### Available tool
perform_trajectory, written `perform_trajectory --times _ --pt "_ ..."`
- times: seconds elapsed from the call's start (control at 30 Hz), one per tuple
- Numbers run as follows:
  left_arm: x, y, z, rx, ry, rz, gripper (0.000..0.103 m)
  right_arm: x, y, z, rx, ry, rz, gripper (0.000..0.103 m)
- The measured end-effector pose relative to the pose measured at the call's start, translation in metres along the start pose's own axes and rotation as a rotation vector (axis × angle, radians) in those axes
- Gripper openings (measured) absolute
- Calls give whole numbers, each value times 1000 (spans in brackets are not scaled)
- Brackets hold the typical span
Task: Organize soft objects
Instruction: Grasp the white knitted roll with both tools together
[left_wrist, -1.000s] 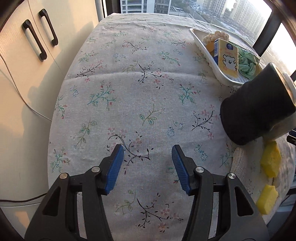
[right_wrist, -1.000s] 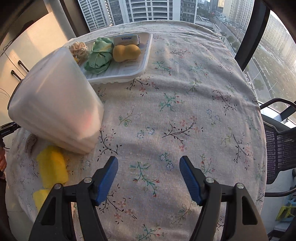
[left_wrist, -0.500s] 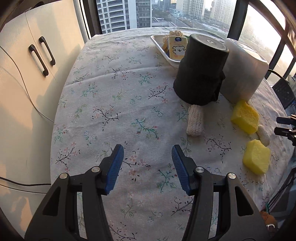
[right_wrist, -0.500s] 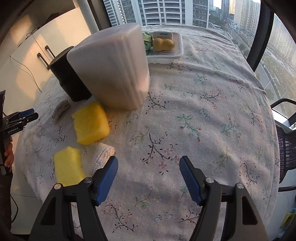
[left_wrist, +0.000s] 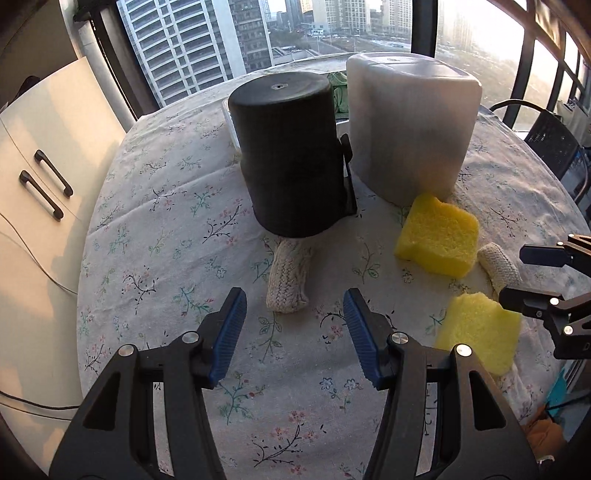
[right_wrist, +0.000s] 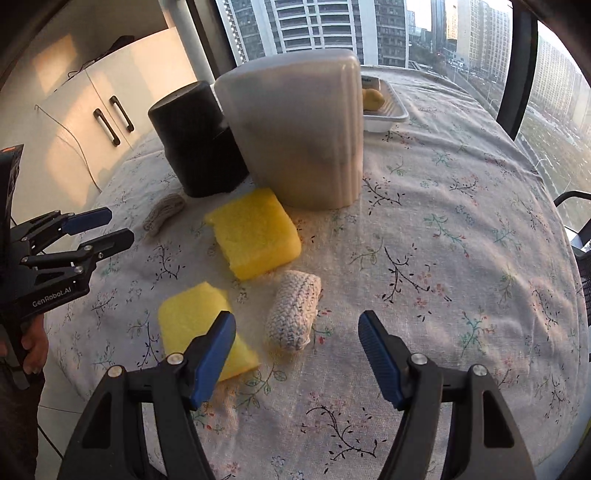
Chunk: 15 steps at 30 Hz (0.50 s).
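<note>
The knit roll (right_wrist: 293, 310) lies lengthwise just ahead of the right hand-held gripper (right_wrist: 297, 334), released like the left hand-held gripper (left_wrist: 293, 317).

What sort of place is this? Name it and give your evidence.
Probably a high-rise flat, by a window: apartment towers outside, a round table in a floral tablecloth, and white cupboards beside it.
</note>
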<state>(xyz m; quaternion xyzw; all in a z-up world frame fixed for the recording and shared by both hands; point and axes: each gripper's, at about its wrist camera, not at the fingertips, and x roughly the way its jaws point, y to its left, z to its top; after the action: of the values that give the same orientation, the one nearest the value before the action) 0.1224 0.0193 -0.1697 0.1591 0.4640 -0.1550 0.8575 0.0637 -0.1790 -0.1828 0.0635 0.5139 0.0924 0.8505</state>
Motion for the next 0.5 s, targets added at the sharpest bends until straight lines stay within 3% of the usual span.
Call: perform_trajectory --times 0.17,0.3,0.4,0.43,0.5 --pt "30 -1 17 5 72 20 53 8 2 4 45 -4 -28 72" --pt "45 4 23 -31 101 16 53 18 4 9 52 20 -116 71" --pt "46 9 25 -70 109 -42 51 18 6 11 36 17 -157 59" --pt "45 10 25 -79 106 -43 48 18 6 11 32 20 -171 54" --pt "45 9 25 -74 108 -34 30 18 7 11 28 25 -163 48"
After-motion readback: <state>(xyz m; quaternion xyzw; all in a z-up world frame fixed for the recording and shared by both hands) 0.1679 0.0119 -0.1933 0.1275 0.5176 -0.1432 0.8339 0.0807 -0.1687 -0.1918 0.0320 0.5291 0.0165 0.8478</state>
